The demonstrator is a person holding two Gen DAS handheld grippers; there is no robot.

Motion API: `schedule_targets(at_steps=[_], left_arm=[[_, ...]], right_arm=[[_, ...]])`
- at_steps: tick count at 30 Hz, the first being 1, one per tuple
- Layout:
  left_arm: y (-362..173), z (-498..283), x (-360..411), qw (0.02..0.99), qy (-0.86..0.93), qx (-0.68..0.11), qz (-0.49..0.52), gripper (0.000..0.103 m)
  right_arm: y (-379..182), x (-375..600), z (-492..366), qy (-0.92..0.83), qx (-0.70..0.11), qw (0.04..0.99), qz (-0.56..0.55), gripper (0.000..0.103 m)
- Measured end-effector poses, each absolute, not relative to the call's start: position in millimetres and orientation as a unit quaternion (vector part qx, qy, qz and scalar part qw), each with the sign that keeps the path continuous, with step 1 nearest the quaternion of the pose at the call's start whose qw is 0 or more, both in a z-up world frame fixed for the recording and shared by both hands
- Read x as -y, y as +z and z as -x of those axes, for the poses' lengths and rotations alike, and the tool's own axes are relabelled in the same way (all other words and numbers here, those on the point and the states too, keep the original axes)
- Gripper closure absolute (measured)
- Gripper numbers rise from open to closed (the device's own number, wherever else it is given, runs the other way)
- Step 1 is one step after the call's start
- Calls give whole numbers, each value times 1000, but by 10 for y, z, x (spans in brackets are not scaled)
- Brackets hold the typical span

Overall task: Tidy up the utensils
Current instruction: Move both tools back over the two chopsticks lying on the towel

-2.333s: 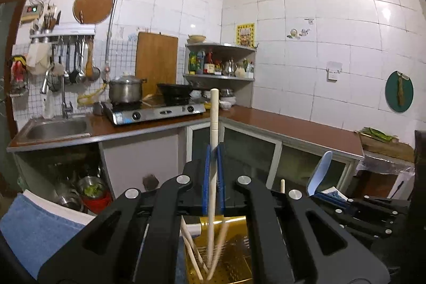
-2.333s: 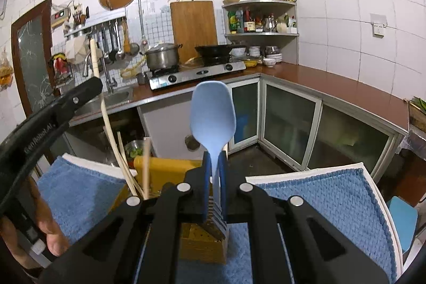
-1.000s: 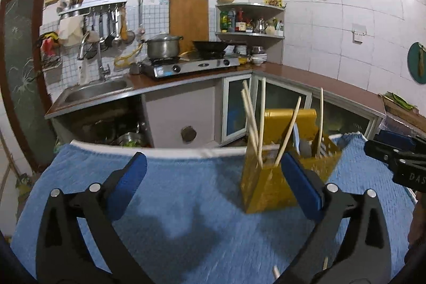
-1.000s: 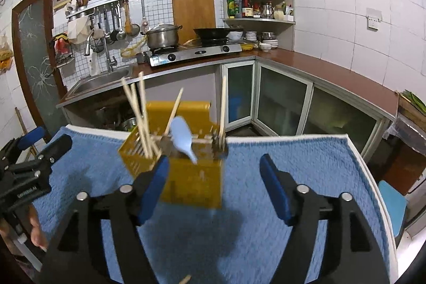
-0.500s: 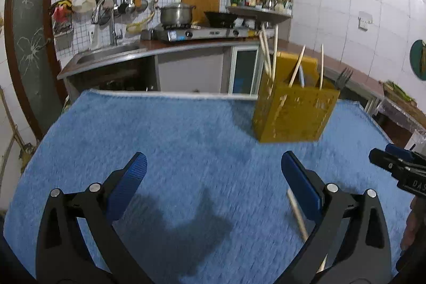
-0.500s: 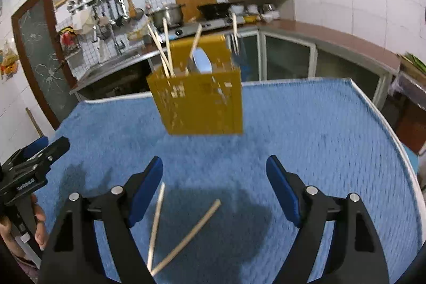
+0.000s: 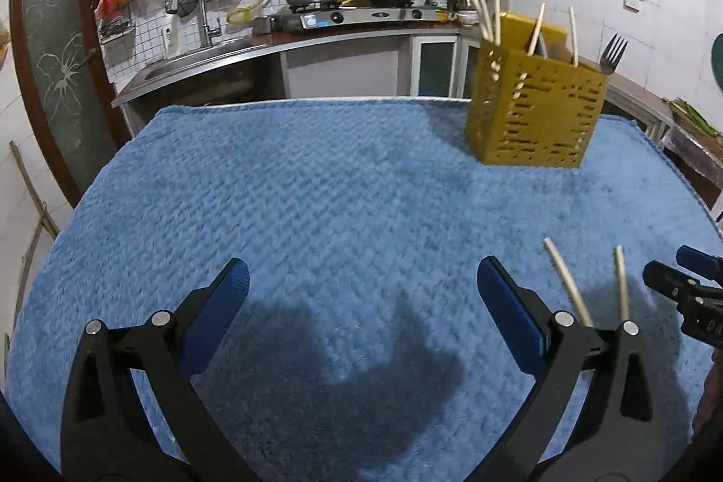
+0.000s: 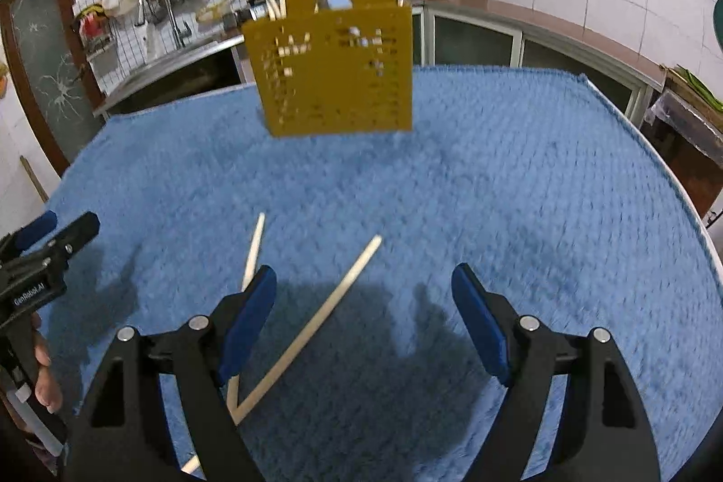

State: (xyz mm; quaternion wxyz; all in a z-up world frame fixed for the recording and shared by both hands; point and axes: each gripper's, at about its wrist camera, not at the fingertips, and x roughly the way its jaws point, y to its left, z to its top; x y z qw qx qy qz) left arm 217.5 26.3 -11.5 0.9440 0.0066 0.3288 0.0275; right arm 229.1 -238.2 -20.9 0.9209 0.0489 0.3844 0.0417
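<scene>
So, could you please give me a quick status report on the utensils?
Left gripper and right gripper open, empty. Two chopsticks loose on blue towel; rest in yellow caddy. Nothing in the way.

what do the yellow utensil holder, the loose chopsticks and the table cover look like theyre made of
Yellow utensil holder: likely moulded plastic, matte mustard, with punched slots in thin flat walls.
Loose chopsticks: probably bamboo or light wood, pale, unpainted, dull surface; plastic cannot be ruled out.
Table cover: soft blue textile, seemingly a towel or fleece, with a woven ribbed pile and no shine.
</scene>
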Motion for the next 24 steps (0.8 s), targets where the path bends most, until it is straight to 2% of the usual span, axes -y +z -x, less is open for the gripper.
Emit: schedule_targets(at_steps=[4,9,14,16,18,19,24], left_arm=[[-232,-2216,-289,941,35,-337,-15,5],[-287,-2276,-351,939,36,-343,-2,5],[-294,-2317,-385,938,38,-345,8,5],[-298,-2329,-390,937,37,-348,10,5],[-300,-2339,-378,936,36,-351,10,5],[-299,-2340,-373,935,35,-352,10,5],[-268,-2380,-292,931,26,-363,22,5]], right_arm=[[-329,2333,-2324,28,-399,915,-51,26],[-365,2303,-2443,18,-415,908,-49,40],[-441,2249,-2596,9,-448,893,-44,69],[-497,2233,-2653,7,-462,886,-44,71],[-497,2222,-2702,5,-461,887,-35,77],[-494,2225,-2721,7,-463,886,-34,87],[-455,2307,-2812,23,-472,881,-27,96]])
